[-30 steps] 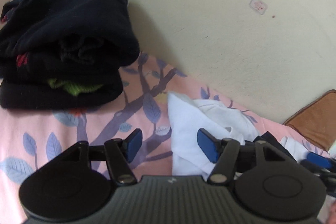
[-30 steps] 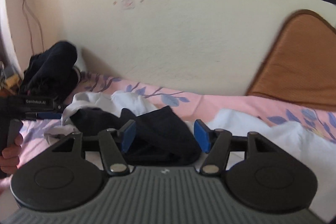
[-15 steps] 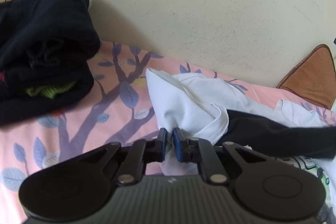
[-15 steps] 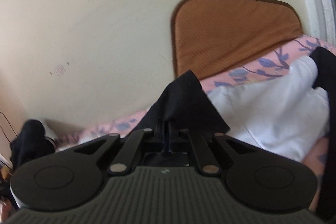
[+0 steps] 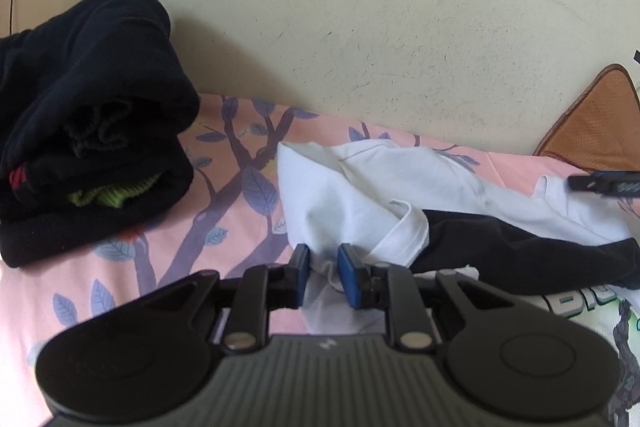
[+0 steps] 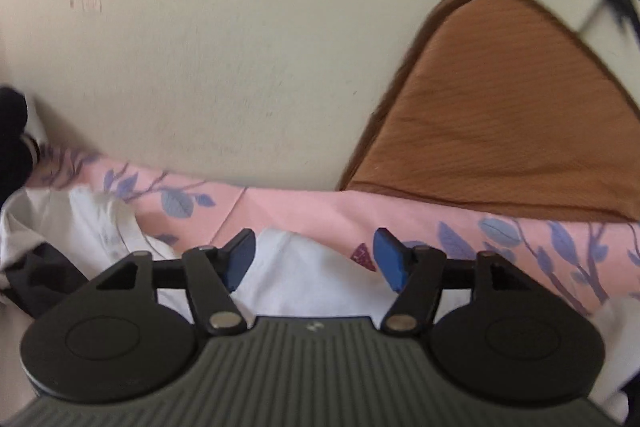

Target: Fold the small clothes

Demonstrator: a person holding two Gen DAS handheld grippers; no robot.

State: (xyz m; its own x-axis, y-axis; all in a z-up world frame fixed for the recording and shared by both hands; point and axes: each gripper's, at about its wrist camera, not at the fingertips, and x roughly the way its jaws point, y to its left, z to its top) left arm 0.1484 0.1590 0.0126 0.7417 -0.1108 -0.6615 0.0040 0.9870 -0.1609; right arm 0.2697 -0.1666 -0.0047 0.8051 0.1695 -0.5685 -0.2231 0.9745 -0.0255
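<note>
Left hand-held gripper [image 5: 323, 269] opening around crumpled white cotton shirt [image 5: 360, 187], black garment [image 5: 520, 255] at 3 o'clock cut off, right hand-held gripper [image 6: 314, 259] opening, empty, blurred view hides folded dark pile [image 5: 92, 115].

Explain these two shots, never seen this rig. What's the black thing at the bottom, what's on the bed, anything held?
No robot arm: a person carries a two-finger tool in each hand, each with a fisheye camera looking along its fingers. The black shape at the bottom is the tool itself.

Left view: the left tool has white garment fabric between its narrow, opening jaws. A black garment lies on the white one; a folded dark pile sits on the pink leaf-print sheet.

Right view: the right tool is opening wide and holds nothing, with white cloth below and a brown cushion against the wall.
</note>
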